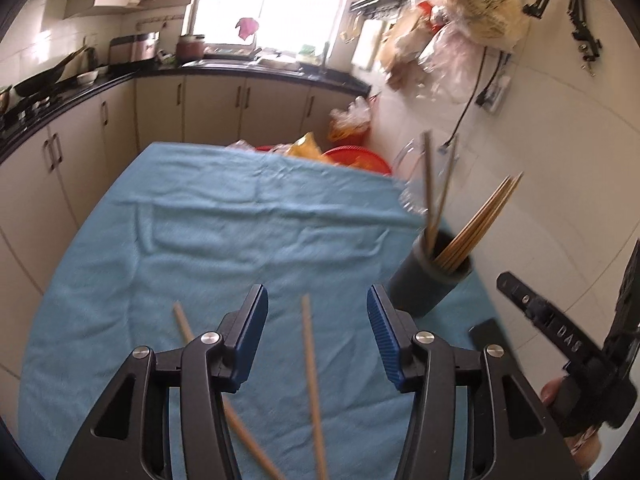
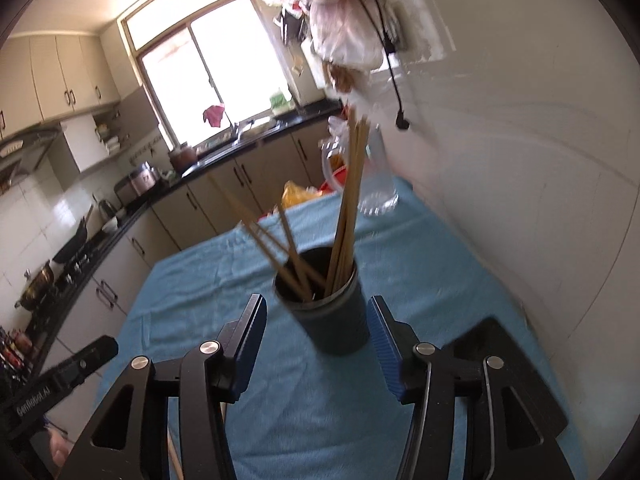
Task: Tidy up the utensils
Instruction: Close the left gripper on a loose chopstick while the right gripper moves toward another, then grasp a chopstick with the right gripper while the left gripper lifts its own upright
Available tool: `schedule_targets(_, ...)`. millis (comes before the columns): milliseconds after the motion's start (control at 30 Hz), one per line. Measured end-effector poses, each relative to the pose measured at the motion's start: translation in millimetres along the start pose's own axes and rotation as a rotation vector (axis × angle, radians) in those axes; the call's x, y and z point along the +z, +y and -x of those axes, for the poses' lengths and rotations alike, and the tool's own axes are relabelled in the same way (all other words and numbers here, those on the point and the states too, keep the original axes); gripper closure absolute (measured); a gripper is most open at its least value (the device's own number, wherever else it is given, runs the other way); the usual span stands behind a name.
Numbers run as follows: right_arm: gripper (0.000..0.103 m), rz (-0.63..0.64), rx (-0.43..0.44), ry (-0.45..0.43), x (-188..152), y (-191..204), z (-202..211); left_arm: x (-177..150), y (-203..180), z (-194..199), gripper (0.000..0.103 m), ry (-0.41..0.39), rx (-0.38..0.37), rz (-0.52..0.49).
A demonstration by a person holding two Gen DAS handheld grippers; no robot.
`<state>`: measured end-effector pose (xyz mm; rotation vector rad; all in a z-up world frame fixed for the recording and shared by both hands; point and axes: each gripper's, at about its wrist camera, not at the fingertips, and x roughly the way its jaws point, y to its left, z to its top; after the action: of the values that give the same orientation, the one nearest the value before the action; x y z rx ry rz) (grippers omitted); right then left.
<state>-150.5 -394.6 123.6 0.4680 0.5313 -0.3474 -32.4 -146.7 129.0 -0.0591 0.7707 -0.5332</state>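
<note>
Two light, stiff wooden chopsticks point(image 1: 312, 380) are seen loose on the blue-clothed desk point(image 1: 200, 240) beneath the left gripper point(image 1: 318, 336), jaws half open and empty, best pinched mid-shaft, near the dark cylindrical holder point(image 1: 428, 280).

Right gripper point(image 2: 316, 344): black frame, blue ribbed pads, jaws apart, nothing clamped
Holder: dark grey round plastic cup point(image 2: 340, 320), upright, just ahead between the jaws
Contents: thin wooden chopsticks point(image 2: 348, 216), 1 bunch near upright, others leaning left
Surface: wrinkled light blue cloth point(image 2: 440, 280)
Far end: clear plastic jug point(image 2: 376, 184)
</note>
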Motion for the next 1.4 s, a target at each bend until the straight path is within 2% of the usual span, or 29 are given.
schedule_targets(233,0.047,0.04,0.014,0.068,-24.6,14.1,-11.7,-32.9,48.3,-10.9,0.053,0.093,0.054,0.07)
schedule_targets(433,0.047,0.025,0.039,0.123,-41.7,17.5,-19.8,-51.5,104.9,-24.9,0.053,0.207,0.098,0.231)
schedule_targets(567,0.047,0.011,0.059,0.149,-45.6,17.2,-24.2,-50.7,119.2,-40.2,0.053,0.261,0.098,0.299)
schedule_targets(633,0.047,0.015,0.064,0.149,-45.4,19.2,-23.7,-48.6,115.9,-50.7,0.053,0.288,0.101,0.296)
schedule_targets(700,0.047,0.018,0.065,0.149,-44.9,18.2,-23.2,-44.9,109.3,-63.4,0.058,0.302,0.111,0.278)
schedule_targets(733,0.047,0.017,0.067,0.15,-44.1,18.3,-23.2,-42.5,103.9,-72.4,0.064,0.313,0.128,0.253)
schedule_targets(800,0.047,0.015,0.068,0.15,-43.8,16.8,-22.5,-39.1,98.6,-84.5,0.067,0.332,0.172,0.231)
schedule_targets(967,0.047,0.029,0.08,0.147,-43.7,16.5,-19.2,-31.9,87.9,-102.6,0.093,0.332,0.268,0.148)
schedule_targets(1133,0.047,0.045,0.121,0.202,-43.4,25.7,-29.1,-37.8,92.5,-94.2,0.094,0.337,0.266,0.077)
schedule_targets(1267,0.047,0.065,0.178,0.319,-47.0,48.0,-51.8,-45.1,105.9,-80.4,0.094,0.345,0.24,0.042)
schedule_targets(1400,0.051,0.074,0.21,0.456,-54.6,74.5,-88.3,-49.5,120.2,-71.4,0.094,0.35,0.196,0.068)
